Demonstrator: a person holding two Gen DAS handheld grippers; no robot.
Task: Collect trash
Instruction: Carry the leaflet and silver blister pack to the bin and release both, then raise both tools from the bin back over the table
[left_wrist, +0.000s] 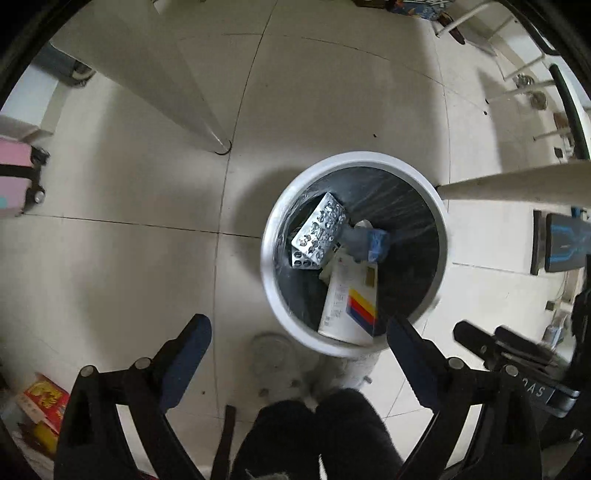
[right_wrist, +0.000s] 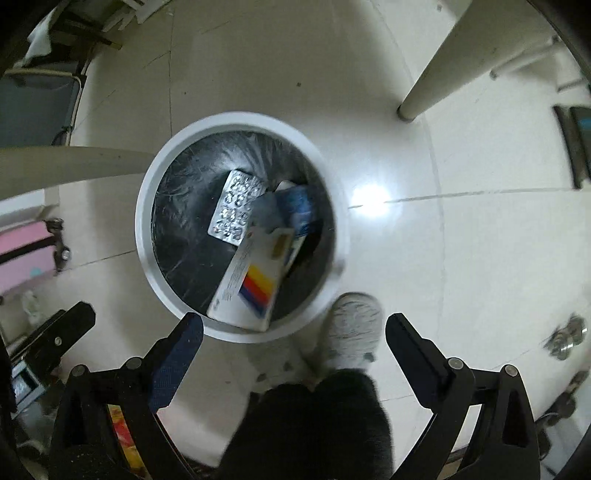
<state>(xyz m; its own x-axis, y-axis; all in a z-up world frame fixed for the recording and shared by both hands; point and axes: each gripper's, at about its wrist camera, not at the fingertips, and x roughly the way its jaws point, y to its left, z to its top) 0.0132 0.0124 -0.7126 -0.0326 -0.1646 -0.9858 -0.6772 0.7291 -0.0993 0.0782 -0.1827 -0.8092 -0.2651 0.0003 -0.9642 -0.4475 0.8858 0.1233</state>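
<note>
A white round trash bin (left_wrist: 275, 280) with a black liner stands on the tiled floor; it also shows in the right wrist view (right_wrist: 146, 236). Inside lie silver blister packs (left_wrist: 319, 230) (right_wrist: 236, 206), a white box with red, yellow and blue stripes (left_wrist: 351, 302) (right_wrist: 251, 277), and a blue wrapper (left_wrist: 376, 243) (right_wrist: 297, 206). My left gripper (left_wrist: 297, 332) is open and empty above the bin's near rim. My right gripper (right_wrist: 295, 330) is open and empty, also above the near rim. The right gripper's black body (left_wrist: 509, 350) shows at the lower right of the left wrist view.
Table legs (left_wrist: 207, 122) (right_wrist: 421, 88) stand near the bin. A grey fuzzy slipper (right_wrist: 354, 328) and dark trouser legs (right_wrist: 314, 424) are just below the bin. A pink suitcase (left_wrist: 14, 177) is at the left, a red and yellow box (left_wrist: 44, 402) at the lower left.
</note>
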